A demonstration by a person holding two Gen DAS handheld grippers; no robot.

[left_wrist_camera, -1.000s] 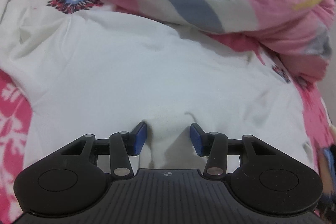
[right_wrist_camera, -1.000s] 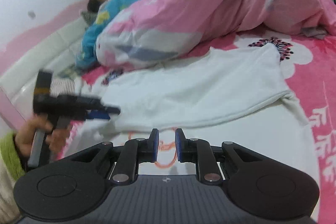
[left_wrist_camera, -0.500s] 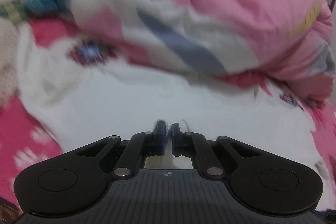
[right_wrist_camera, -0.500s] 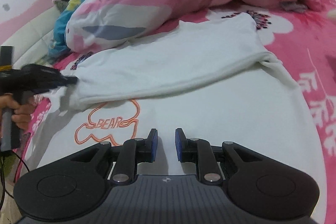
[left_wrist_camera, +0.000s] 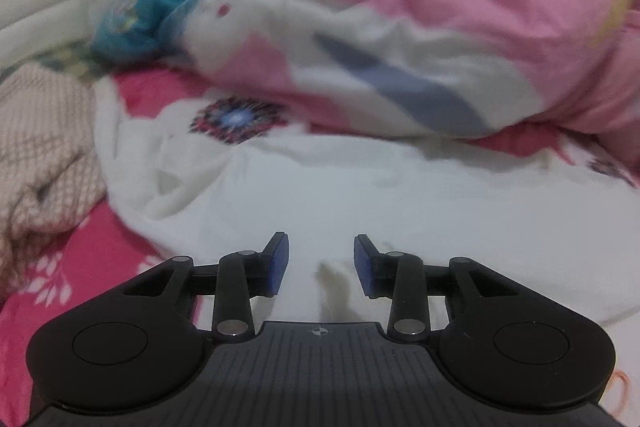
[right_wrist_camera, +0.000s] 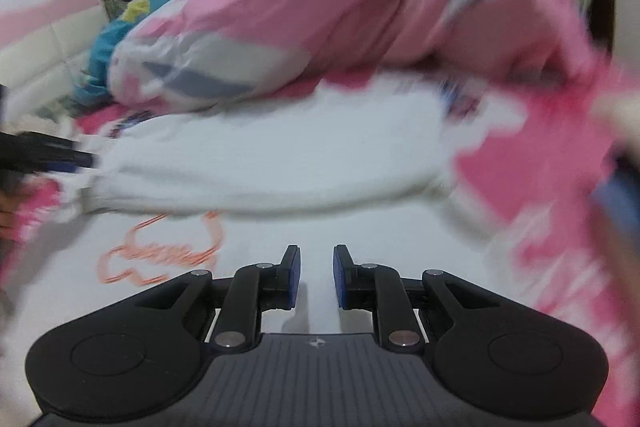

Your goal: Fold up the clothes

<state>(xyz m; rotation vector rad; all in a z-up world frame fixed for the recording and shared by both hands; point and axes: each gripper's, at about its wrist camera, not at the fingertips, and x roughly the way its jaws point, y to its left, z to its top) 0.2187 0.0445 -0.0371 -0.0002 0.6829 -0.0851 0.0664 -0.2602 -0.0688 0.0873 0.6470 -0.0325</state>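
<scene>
Soft matt white cloth shirt point(left_wrist_camera: 360, 195); puffy pink quilt point(left_wrist_camera: 440, 39) at twelve o'clock; matt black plastic left gripper point(left_wrist_camera: 320, 263), ribbed base.

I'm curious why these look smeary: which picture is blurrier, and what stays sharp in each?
Right wrist view: heavy motion smear across the pink quilt and white garment; only the right gripper is crisp. Left wrist view: milder blur on the bedding, the left gripper sharp. Both bulge at the edges, fisheye style.

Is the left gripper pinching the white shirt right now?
No, the left gripper is open, its blue pads spread wide apart with the white shirt lying loose between them.
</scene>
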